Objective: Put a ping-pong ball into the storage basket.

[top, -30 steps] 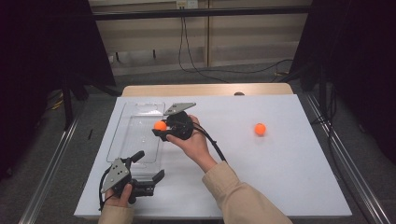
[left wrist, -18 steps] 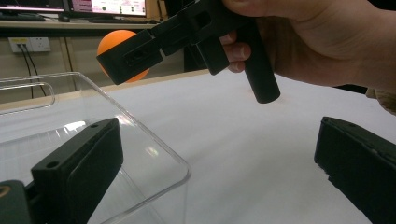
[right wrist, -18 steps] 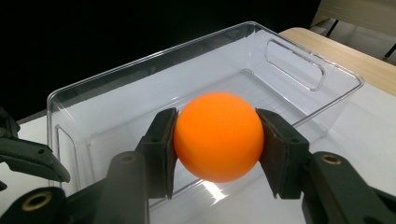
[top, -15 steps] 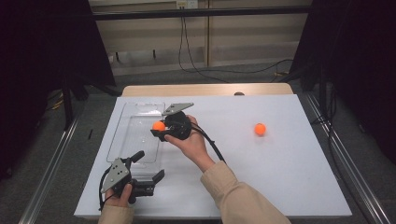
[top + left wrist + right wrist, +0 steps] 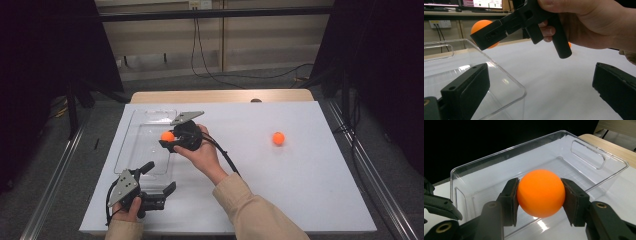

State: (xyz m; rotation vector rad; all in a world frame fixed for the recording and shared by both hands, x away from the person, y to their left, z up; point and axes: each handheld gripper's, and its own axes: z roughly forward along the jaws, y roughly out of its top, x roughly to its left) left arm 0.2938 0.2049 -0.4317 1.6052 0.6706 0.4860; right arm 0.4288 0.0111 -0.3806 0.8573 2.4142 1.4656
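Orange ball (image 5: 541, 192) clamped in right tool (image 5: 540, 195), above clear bin (image 5: 586, 155).

A lab: white test table (image 5: 310, 170) between black curtains (image 5: 45, 75), monitors (image 5: 487, 3) on a desk behind.

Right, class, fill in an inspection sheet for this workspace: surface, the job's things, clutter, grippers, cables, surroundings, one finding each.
Surface: white table top, with a wooden edge at the far side.
Job's things: one orange ball clamped over the clear plastic bin; second orange ball lies loose on the table, apart to the right.
Clutter: nothing seen.
Grippers: right gripper shut on the ball, held above the bin's near-right edge; left gripper open, holding nothing, resting by the table's near-left edge.
Cables: a black cable trails from the right gripper; more cables lie on the floor beyond the table.
Surroundings: dark curtains on both sides, a panelled wall behind.
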